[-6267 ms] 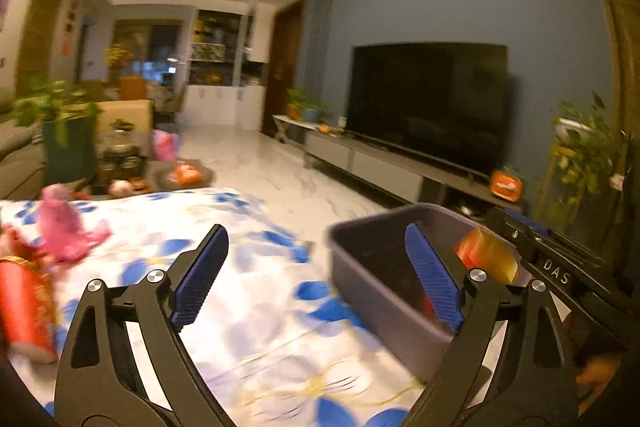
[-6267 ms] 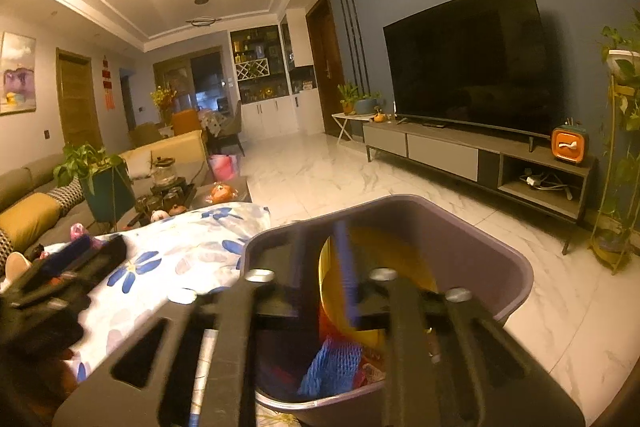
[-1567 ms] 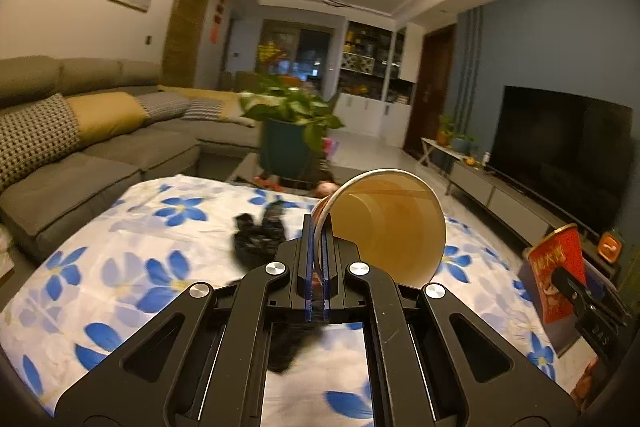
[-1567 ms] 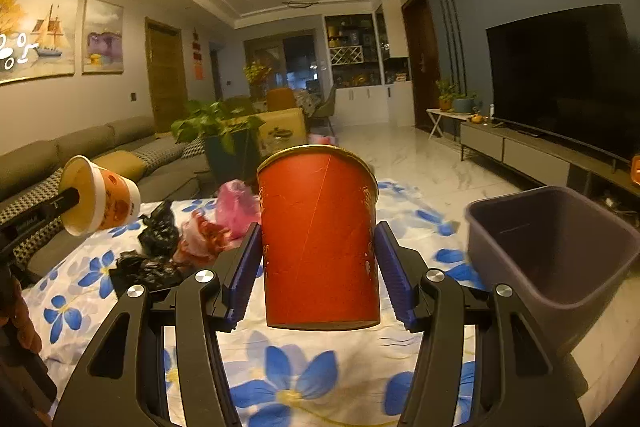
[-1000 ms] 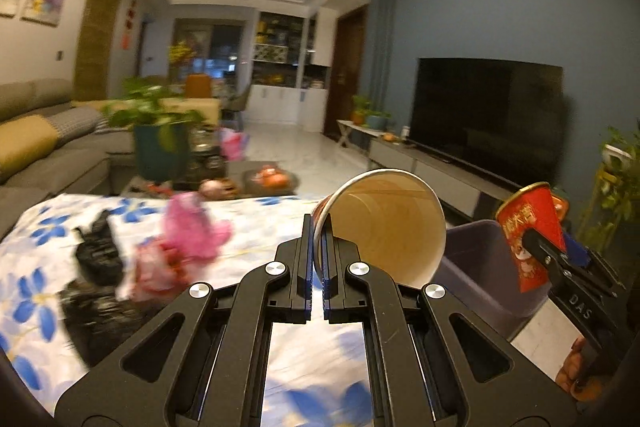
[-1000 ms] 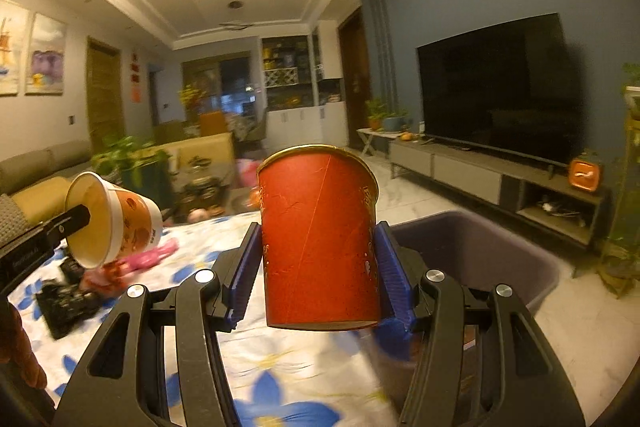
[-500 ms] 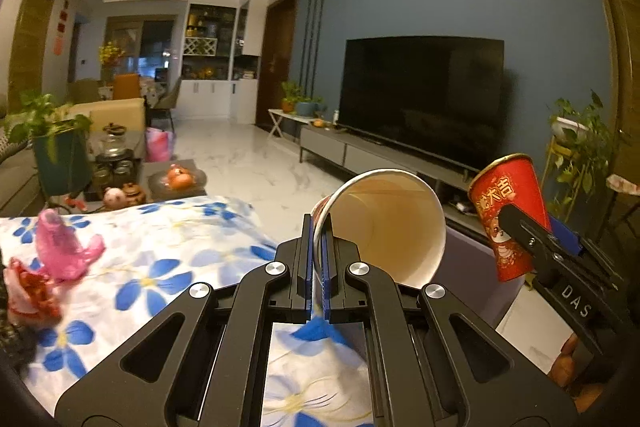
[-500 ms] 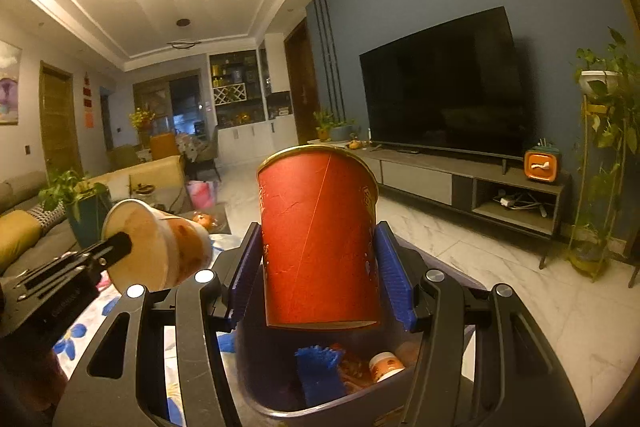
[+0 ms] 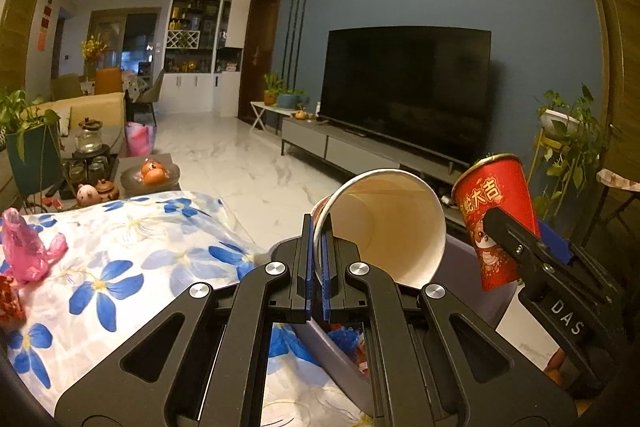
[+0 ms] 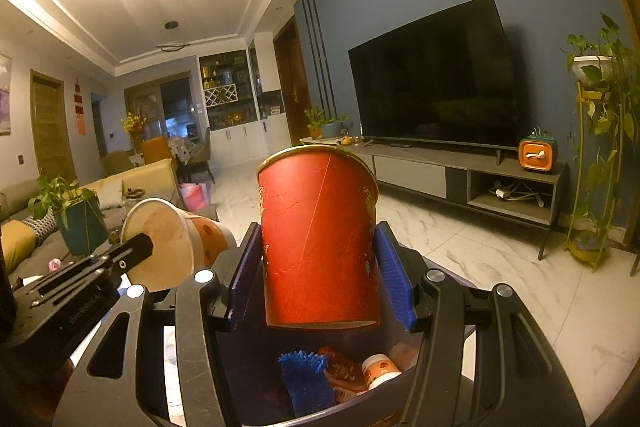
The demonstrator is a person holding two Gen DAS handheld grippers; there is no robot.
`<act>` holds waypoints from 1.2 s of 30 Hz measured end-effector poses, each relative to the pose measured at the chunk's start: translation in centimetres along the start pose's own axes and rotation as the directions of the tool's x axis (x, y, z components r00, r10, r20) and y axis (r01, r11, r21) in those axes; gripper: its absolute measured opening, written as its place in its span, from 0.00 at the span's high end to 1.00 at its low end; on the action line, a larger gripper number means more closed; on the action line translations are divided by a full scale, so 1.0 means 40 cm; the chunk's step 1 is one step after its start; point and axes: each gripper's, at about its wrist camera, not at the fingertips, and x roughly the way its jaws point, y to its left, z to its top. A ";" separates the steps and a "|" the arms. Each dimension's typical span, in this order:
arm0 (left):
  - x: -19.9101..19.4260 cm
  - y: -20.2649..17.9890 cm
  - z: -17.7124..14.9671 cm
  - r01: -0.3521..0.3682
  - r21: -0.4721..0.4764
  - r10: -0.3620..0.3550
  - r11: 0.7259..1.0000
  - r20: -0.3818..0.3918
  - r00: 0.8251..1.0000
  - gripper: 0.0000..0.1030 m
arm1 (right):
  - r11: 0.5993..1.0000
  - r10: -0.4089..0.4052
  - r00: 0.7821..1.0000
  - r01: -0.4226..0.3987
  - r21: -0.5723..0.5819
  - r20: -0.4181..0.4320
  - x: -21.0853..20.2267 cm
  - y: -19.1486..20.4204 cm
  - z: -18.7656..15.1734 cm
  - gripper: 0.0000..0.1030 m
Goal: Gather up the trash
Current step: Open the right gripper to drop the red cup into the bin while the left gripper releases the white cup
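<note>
Trash first, from my left: pink bag (image 9: 24, 251) lies on the floral worktop (image 9: 132, 247). My left gripper (image 9: 317, 267) pinches the white cup (image 9: 384, 223) by its thin rim, my right gripper (image 10: 320, 275) clamps the red cup (image 10: 320, 239) around its wall. Both look light and crushable. They hang over the grey bin (image 10: 360, 411), with open room below.

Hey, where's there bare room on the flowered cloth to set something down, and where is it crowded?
The flowered cloth is bare between the pink bag at its left edge and the bin at its right. The far left is crowded: the pink bag and a red wrapper sit there. The bin already holds trash.
</note>
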 end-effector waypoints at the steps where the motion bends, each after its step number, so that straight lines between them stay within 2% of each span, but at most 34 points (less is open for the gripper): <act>1: 0.005 -0.001 -0.001 0.001 0.000 -0.001 1.000 -0.002 1.000 0.97 | 1.000 0.001 1.000 -0.001 0.002 0.000 0.002 -0.001 -0.001 0.46; 23: 0.090 -0.023 -0.025 0.035 -0.014 -0.035 0.999 -0.053 0.998 0.97 | 1.000 -0.002 1.000 0.002 0.020 0.006 0.029 -0.007 0.001 0.45; 28: 0.102 -0.028 -0.033 0.067 -0.002 -0.067 0.998 -0.070 0.995 0.95 | 1.000 0.003 1.000 -0.004 0.022 0.010 0.027 -0.002 -0.003 0.44; 29: 0.102 -0.027 -0.038 0.058 0.006 -0.057 0.998 -0.073 0.996 0.86 | 1.000 0.005 1.000 -0.006 0.023 0.011 0.027 -0.005 -0.004 0.42; 30: 0.101 -0.024 -0.039 0.048 0.007 -0.047 0.999 -0.072 0.996 0.70 | 1.000 0.011 1.000 -0.012 0.027 0.011 0.029 -0.006 -0.005 0.42; 31: 0.098 -0.016 -0.042 0.036 0.001 -0.035 0.999 -0.071 0.997 0.58 | 0.999 0.021 1.000 -0.021 0.031 0.009 0.032 -0.007 -0.006 0.41; 32: 0.091 -0.005 -0.044 0.030 -0.018 -0.031 0.999 -0.059 0.998 0.40 | 0.999 0.027 1.000 -0.027 0.033 0.007 0.035 -0.009 -0.008 0.41; 35: 0.071 0.022 -0.044 0.023 -0.053 -0.024 0.998 -0.036 0.999 0.32 | 0.999 0.032 0.999 -0.033 0.030 0.003 0.041 -0.004 -0.009 0.40; 36: 0.062 0.034 -0.045 0.006 -0.062 -0.008 0.998 -0.028 1.000 0.29 | 0.999 0.039 0.999 -0.039 0.032 0.001 0.043 -0.003 -0.010 0.36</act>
